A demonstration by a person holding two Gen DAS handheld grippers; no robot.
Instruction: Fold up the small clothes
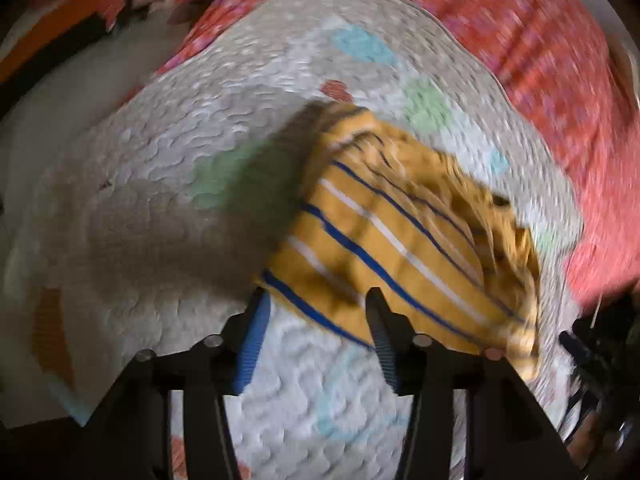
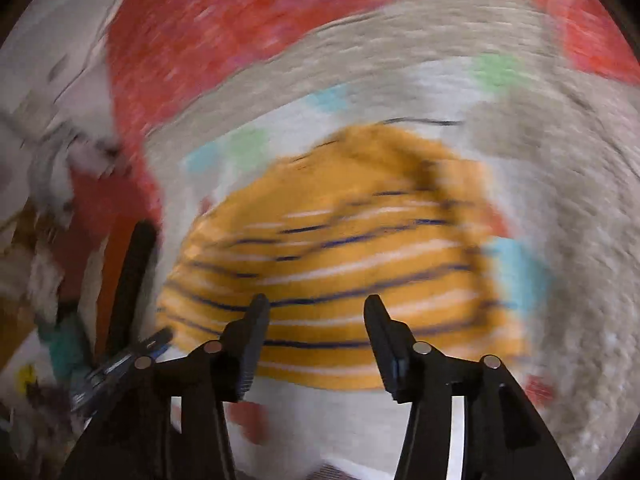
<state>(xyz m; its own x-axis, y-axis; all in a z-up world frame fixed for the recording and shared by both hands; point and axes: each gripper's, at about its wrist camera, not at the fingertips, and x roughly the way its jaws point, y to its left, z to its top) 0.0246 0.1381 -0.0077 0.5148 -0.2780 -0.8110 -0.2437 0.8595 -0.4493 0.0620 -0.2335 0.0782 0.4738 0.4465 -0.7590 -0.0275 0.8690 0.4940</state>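
Observation:
A small mustard-yellow garment with blue and white stripes (image 1: 400,236) lies bunched on a white quilted mat with pastel patches (image 1: 200,120). My left gripper (image 1: 316,300) is open and empty, its fingertips at the garment's near edge. In the right wrist view the same garment (image 2: 340,240) lies flatter and blurred. My right gripper (image 2: 316,304) is open and empty, just over the garment's near edge. The other gripper (image 2: 132,280) shows at the left of the right wrist view.
The mat lies on a red patterned bedspread (image 1: 540,60) that surrounds it at the back and right. White fabric (image 2: 60,100) shows at the upper left of the right wrist view. Both views are motion-blurred.

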